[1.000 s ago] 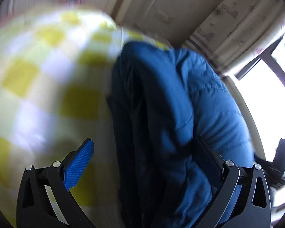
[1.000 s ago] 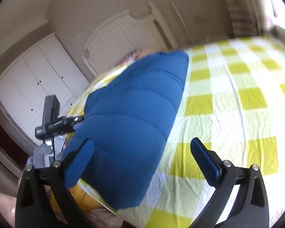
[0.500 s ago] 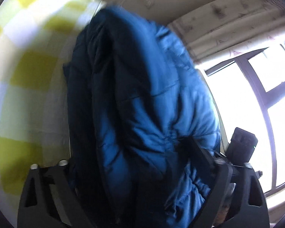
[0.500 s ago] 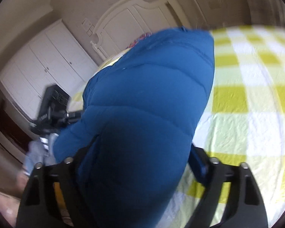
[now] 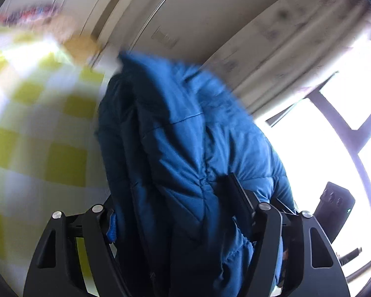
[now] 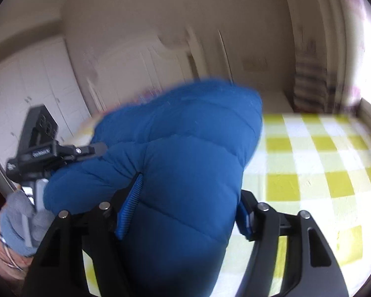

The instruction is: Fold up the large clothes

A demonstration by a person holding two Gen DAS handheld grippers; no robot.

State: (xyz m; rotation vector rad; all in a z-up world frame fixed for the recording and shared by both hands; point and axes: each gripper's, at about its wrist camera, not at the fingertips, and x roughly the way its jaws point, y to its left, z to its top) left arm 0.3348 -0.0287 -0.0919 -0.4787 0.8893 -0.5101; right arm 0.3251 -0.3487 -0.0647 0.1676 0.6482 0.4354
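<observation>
Both grippers, left gripper (image 5: 172,219) and right gripper (image 6: 183,209), closing onto the puffy blue jacket (image 6: 183,153) lifted over the checked bed (image 6: 321,173). Slippery padding, could easily squirt out mid-fold.

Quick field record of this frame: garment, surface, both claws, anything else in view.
garment: puffy blue quilted jacket, bunched, lifted off the bed
surface: yellow-and-white checked bedspread
left claw: jaws closing, jacket fabric between them, pads pressing on it
right claw: jaws closing, jacket bulk between the blue ribbed pads
other: grey-gloved hand holding the left claw's handle; white wardrobe doors; bright window
image quality: motion-blurred
</observation>
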